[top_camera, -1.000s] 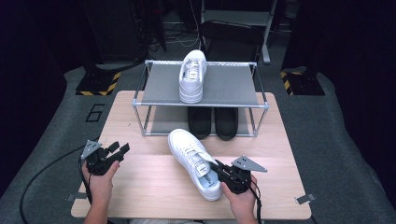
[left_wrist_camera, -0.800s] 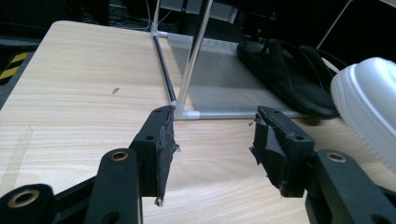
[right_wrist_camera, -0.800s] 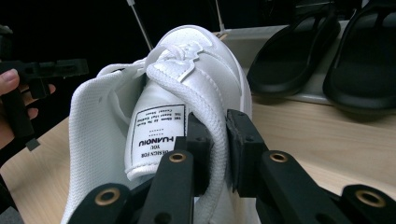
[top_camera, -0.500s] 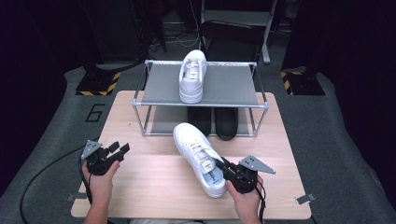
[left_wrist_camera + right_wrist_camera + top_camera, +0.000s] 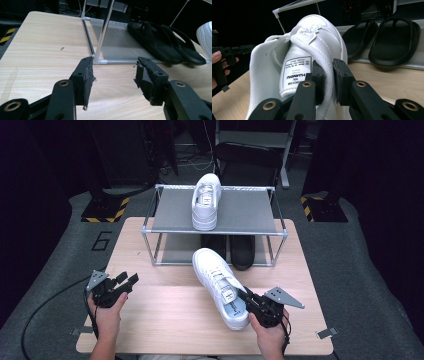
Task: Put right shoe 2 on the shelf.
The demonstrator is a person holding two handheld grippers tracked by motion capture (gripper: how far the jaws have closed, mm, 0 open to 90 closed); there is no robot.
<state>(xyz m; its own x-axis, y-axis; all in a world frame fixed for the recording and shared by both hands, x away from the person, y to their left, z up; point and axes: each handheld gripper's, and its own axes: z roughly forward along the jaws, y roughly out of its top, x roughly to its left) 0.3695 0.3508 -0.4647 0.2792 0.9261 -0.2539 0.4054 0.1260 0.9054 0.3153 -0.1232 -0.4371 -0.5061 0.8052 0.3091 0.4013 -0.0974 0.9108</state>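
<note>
We have the right tongs (image 5: 246, 296) clamped on the side of the sneaker's (image 5: 218, 282) collar at its heel end — in the right gripper view one pad (image 5: 318, 80) sits inside the collar, the other outside it. The sneaker lies over the tabletop (image 5: 165, 320), toe toward the rack (image 5: 220, 232), just in front of the black sandals (image 5: 235, 250) on its lower shelf. A second sneaker (image 5: 206, 202) stands on the top shelf. Our left tongs (image 5: 127, 281) gape wide and hold nothing — they hover at the tabletop's left edge.
</note>
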